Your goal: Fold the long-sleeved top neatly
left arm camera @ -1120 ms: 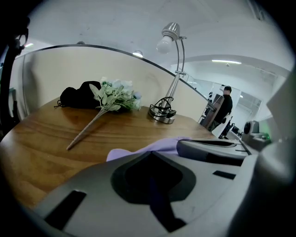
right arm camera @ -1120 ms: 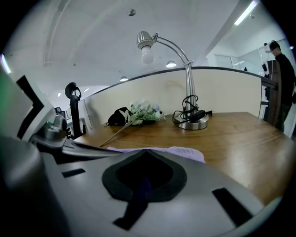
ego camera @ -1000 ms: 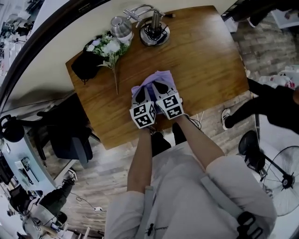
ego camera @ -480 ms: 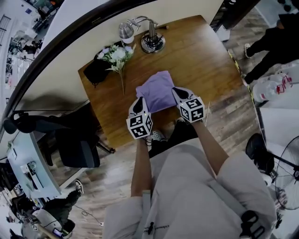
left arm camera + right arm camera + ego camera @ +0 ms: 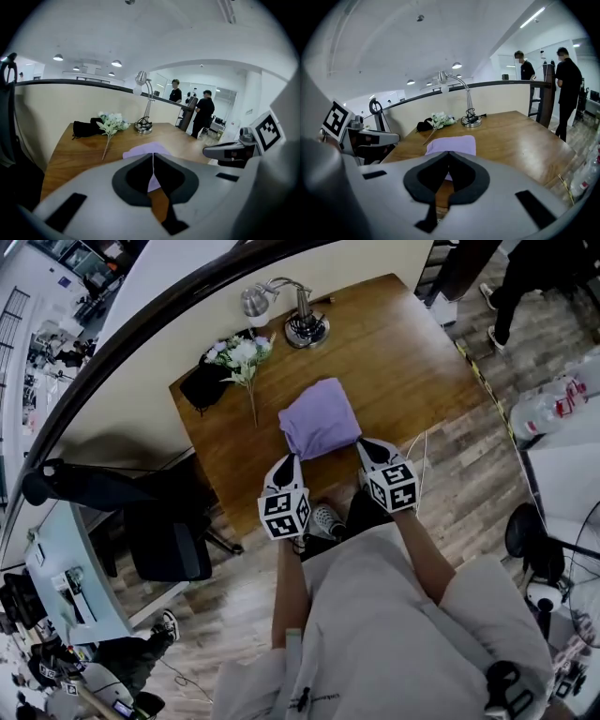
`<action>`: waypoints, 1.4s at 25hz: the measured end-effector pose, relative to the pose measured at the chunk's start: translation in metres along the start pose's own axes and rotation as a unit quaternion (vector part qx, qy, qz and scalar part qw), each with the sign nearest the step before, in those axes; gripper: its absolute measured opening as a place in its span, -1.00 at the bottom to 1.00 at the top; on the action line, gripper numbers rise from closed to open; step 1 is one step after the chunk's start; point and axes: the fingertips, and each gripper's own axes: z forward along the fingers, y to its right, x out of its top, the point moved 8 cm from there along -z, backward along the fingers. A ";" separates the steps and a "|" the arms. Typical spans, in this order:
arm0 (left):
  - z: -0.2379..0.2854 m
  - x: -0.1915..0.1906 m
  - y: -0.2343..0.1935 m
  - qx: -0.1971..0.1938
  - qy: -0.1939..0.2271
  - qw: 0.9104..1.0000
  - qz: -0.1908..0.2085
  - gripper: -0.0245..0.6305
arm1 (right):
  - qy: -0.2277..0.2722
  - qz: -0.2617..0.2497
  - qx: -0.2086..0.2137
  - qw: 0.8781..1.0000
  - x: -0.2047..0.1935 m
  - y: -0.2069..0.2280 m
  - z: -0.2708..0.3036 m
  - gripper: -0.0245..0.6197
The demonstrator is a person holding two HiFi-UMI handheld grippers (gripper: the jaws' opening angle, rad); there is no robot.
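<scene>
**Step in hand:** I judge the folding finished, or all but. The lilac long-sleeved top (image 5: 321, 418) lies as a compact folded packet near the front edge of the wooden table (image 5: 412, 362). It sits well short of the desk lamp (image 5: 302, 322) and the spray of artificial flowers (image 5: 240, 352).

**Grippers:** The left gripper (image 5: 288, 465) and right gripper (image 5: 367, 450) are both pressed fully together with nothing between them. Each gripper view shows the cloth lying beyond the tips, not in them.

**Next move:** Only a check of the packet's edges seems left. Any touch-up would mean spreading a pair of jaws first, then coming in low at a loose edge.

**Change:** A second ago both grippers sat side by side on the top's near edge. Since then they have parted to either side and drawn back toward me — clear of the cloth, which keeps its shape.
</scene>
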 end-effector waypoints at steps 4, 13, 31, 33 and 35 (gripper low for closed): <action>-0.014 -0.004 0.007 -0.007 0.006 1.000 0.010 -0.85 | 0.025 -0.004 -0.008 1.000 -0.008 -0.024 -0.019 -0.90; -0.031 -0.013 0.009 -0.014 0.011 1.000 0.018 -0.85 | 0.031 -0.013 -0.004 0.999 -0.017 -0.037 -0.031 -0.90; -0.025 -0.011 0.020 -0.067 0.005 0.997 0.031 -0.86 | 0.035 0.002 0.013 0.999 -0.020 -0.029 -0.028 -0.90; -0.024 -0.008 0.020 -0.068 0.009 0.997 0.030 -0.86 | 0.037 0.000 0.017 0.999 -0.017 -0.028 -0.029 -0.90; -0.023 -0.006 0.023 -0.067 0.012 0.997 0.031 -0.86 | 0.040 -0.002 0.017 0.999 -0.013 -0.025 -0.030 -0.91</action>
